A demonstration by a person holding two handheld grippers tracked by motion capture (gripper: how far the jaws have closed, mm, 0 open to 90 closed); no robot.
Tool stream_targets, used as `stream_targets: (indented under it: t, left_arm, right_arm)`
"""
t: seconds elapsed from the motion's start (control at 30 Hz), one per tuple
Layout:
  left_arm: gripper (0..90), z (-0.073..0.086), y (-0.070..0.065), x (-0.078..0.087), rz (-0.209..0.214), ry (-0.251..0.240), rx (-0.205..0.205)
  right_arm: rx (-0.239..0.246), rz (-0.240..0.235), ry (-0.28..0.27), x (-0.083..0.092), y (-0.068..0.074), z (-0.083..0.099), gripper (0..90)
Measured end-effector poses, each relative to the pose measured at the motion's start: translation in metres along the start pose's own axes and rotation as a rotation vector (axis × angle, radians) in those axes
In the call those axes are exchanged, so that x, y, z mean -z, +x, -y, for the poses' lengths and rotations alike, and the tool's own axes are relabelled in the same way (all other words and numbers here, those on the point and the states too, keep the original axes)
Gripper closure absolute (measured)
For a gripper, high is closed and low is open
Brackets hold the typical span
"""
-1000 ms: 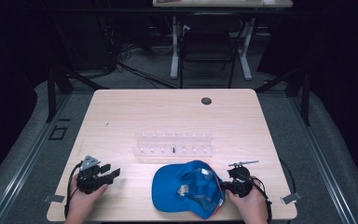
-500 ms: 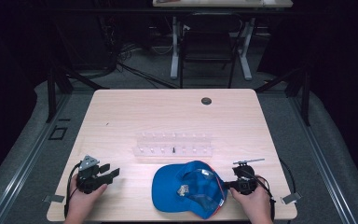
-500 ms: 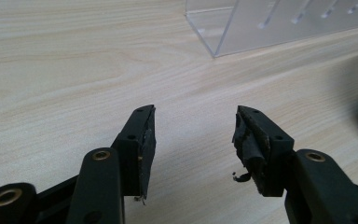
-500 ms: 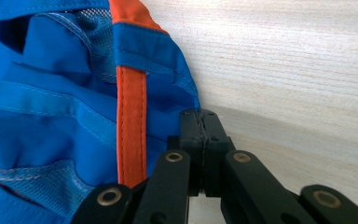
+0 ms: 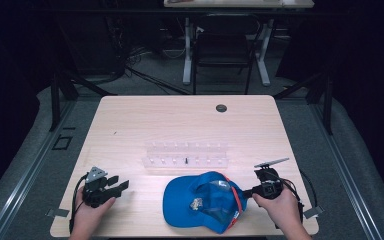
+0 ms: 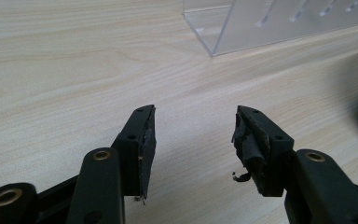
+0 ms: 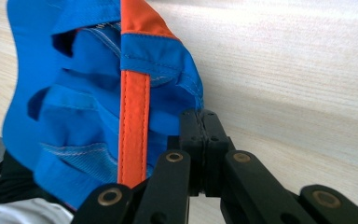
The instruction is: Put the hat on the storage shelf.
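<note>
While I sit at the near edge of a pale wooden counter (image 5: pixel 145 120), I hold a hand-held gripper in each hand. My left hand-held gripper (image 5: pixel 114 186) rests low on the counter near its front left corner, with its grey three-cornered plate on top and a cable looping back beside my left hand (image 5: pixel 91 210). In the left gripper view its two black jaws stand well apart with nothing between them, only bare wood, and the worn pads (image 6: pixel 148 144) on their inner faces look frayed. Ahead of it in that view is the corner of a clear plastic rack (image 6: pixel 270 23).

A blue cap (image 5: pixel 202 200) with an orange strap lies on the counter near the front edge, right of centre, between my two hands. The clear plastic rack (image 5: pixel 186 155) sits just beyond it, toward the middle of the counter, apart from the cap. My right hand-held gripper (image 5: pixel 247 192) is at the cap's right side, pointing toward it, held by my right hand (image 5: pixel 280 210). In the right gripper view its jaws are pressed together, and the blue fabric of the cap (image 7: pixel 98 93) sits right against their tips; I cannot tell whether any cloth is pinched between them. A small dark round spot (image 5: pixel 221 108) marks the far side of the counter.
</note>
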State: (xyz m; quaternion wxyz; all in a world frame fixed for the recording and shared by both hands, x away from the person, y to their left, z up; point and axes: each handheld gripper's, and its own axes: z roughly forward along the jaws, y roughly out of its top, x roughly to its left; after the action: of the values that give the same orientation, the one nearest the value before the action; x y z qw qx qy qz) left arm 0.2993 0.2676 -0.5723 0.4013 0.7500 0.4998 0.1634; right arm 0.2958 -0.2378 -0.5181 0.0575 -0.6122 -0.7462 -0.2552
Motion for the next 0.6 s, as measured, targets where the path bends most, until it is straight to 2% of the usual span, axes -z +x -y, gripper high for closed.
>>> stream_targets:
  t: [0.2,0.4,0.43,0.6]
  left_arm:
    - [48.9,0.0,0.0,0.0,0.003,0.009,-0.002]
    - [49.0,0.0,-0.001,-0.001,0.004,0.008,-0.001]
    - [48.9,0.0,-0.001,-0.001,0.004,0.008,-0.001]
    - [48.9,0.0,-0.001,-0.001,0.004,0.01,-0.005]
  right_arm:
    - [0.011,-0.011,0.009,0.013,0.007,-0.01,90.0]
    - [0.041,0.037,0.032,0.022,0.015,-0.017,90.0]
    - [0.059,0.047,0.036,0.023,0.015,-0.018,90.0]
    - [0.063,0.078,0.06,0.03,0.021,-0.023,90.0]
